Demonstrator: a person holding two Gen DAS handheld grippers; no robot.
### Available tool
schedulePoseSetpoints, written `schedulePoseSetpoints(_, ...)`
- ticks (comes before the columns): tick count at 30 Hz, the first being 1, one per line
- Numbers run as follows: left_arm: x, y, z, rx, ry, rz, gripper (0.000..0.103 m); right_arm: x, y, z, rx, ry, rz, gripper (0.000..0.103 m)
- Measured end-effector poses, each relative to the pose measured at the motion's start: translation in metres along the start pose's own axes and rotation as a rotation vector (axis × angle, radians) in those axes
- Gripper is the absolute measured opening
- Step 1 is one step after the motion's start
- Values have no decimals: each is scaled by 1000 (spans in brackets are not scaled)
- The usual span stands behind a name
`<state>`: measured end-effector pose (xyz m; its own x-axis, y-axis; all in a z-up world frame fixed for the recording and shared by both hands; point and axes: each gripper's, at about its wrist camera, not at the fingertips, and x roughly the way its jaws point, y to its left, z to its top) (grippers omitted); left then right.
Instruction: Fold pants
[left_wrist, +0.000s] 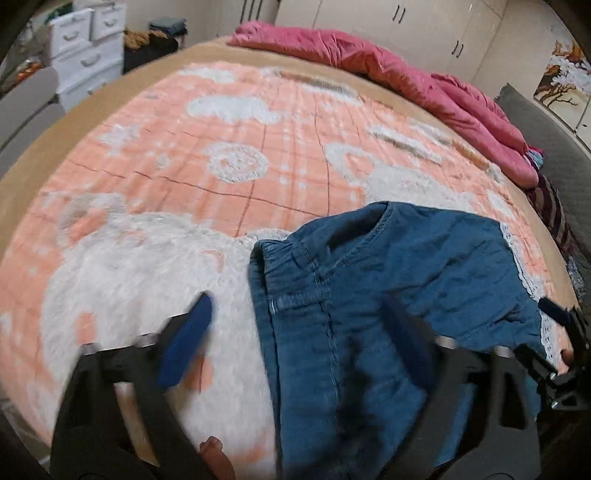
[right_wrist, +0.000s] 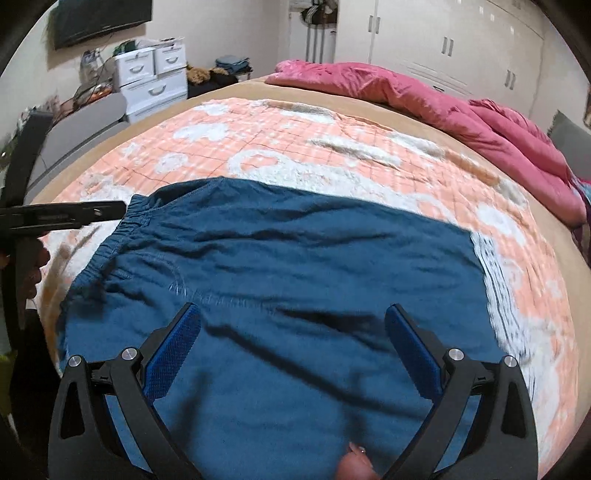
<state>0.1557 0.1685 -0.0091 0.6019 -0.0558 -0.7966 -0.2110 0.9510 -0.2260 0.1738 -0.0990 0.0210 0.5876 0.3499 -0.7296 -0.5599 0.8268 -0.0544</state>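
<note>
Blue denim pants (left_wrist: 388, 295) lie flat on the bed, with the elastic waistband (right_wrist: 122, 229) to the left and a white lace hem (right_wrist: 495, 280) to the right. My left gripper (left_wrist: 298, 300) is open over the waistband end: one finger is above the white fleece, the other above the denim. It also shows side-on in the right wrist view as the left gripper (right_wrist: 110, 210) beside the waistband. My right gripper (right_wrist: 292, 308) is open above the middle of the pants (right_wrist: 280, 258), with nothing pinched. In the left wrist view the right gripper (left_wrist: 550, 308) peeks in by the lace hem.
A peach and white fleece blanket (left_wrist: 221, 129) covers the bed. A rumpled pink quilt (left_wrist: 406, 74) lies along the far edge. White drawers (left_wrist: 85, 48) stand beyond the bed at the left, and wardrobes (right_wrist: 443, 40) line the back wall.
</note>
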Motion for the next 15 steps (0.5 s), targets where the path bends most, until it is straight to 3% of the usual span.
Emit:
schedulePoseSetpoints(2,13,1,7,13,30,-28,61,9,-2,11,-19,4,12,99)
schedulePoseSetpoints(7,36,5,18,32,44,6,53,35,-5,39,-59,33,45,99)
schedulePoseSetpoints(15,42,13,19,38,13,-14,27,77,-1,79,-143,80,106,99)
